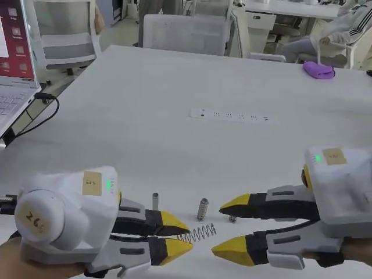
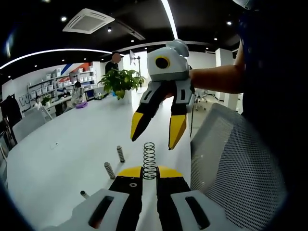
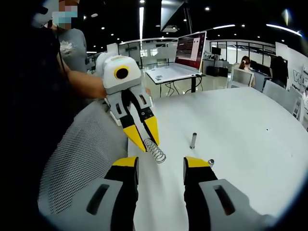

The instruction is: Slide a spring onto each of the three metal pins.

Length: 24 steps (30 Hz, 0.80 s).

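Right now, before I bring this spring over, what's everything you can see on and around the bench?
table: 1, white, under everything
pins: 3, metal, upright in a row near the front; bare pin, middle one wearing a spring, short pin too small to judge
loose spring: 1, silver, lying level, gripped at one end
power strip: 1, white, mid-table
laptop: 1, silver, open, left edge
cable: 1, black, beside the laptop
purple object: 1, far right
chairs: several, pale, beyond the table
left gripper: 1, yellow-tipped, shut on the loose spring
right gripper: 1, yellow-tipped, open, facing it
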{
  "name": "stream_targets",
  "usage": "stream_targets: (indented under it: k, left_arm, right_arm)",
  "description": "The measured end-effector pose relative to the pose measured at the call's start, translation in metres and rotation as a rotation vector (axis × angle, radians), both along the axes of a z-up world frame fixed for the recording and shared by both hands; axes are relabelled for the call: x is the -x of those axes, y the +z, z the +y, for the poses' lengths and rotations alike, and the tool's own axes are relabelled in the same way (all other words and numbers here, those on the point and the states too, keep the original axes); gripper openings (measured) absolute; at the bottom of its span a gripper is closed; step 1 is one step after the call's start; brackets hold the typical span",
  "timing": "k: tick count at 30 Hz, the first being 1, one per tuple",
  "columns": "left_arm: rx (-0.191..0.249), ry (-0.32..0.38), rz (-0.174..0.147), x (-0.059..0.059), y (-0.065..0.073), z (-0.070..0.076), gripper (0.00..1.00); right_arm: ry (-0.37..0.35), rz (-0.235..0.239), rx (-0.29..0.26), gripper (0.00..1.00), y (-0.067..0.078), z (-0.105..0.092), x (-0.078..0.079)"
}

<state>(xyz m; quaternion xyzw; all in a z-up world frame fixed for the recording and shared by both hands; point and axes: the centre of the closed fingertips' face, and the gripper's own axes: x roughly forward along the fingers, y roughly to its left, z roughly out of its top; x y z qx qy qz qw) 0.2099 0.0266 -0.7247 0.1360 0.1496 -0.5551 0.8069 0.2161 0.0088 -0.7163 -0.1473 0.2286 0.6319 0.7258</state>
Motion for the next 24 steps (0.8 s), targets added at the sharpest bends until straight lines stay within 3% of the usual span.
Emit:
stream_targets:
  k: [24]
  left_arm:
    - [0.046,-0.059,-0.013,0.011,0.01,-0.012,0.03]
  right_arm:
    - [0.069,0.038,-0.003,0.17,-0.007,0.009,0.015]
